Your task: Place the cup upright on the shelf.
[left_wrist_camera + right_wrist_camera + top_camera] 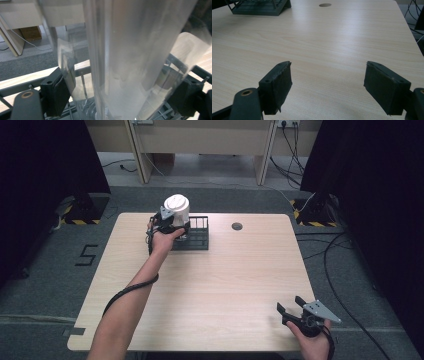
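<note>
The cup (177, 209) is a stack-like white, translucent thing, upright at the left end of the black wire rack (199, 233) on the far left part of the table (210, 285). In my left gripper view it stands as a tall, cloudy, ribbed wall (125, 62) between the two pads, with rack wires beneath it. Whether its base is resting in the rack or hanging just above it, I cannot tell; the gripper covers that part from above.

My left gripper (170, 224) is closed around the cup low on its side, the pads set fairly wide because the cup is broad. Both pads look pressed against it, one at each flank.

My right gripper (295, 312) sits near the table's near right corner, well apart from everything, jaws wide open and holding nothing. Its own view has bare wood between the pads (279, 85), the rack (259, 7) far off and the round cable hole (325, 5) beyond.

What worries me is the grip. The wall looks thin and slick, so I judge that squeezing harder could buckle it, while easing off could let it slide. Held low, a tall cup may tip as I move. Its base could also catch a rack wire and drag the rack along.
</note>
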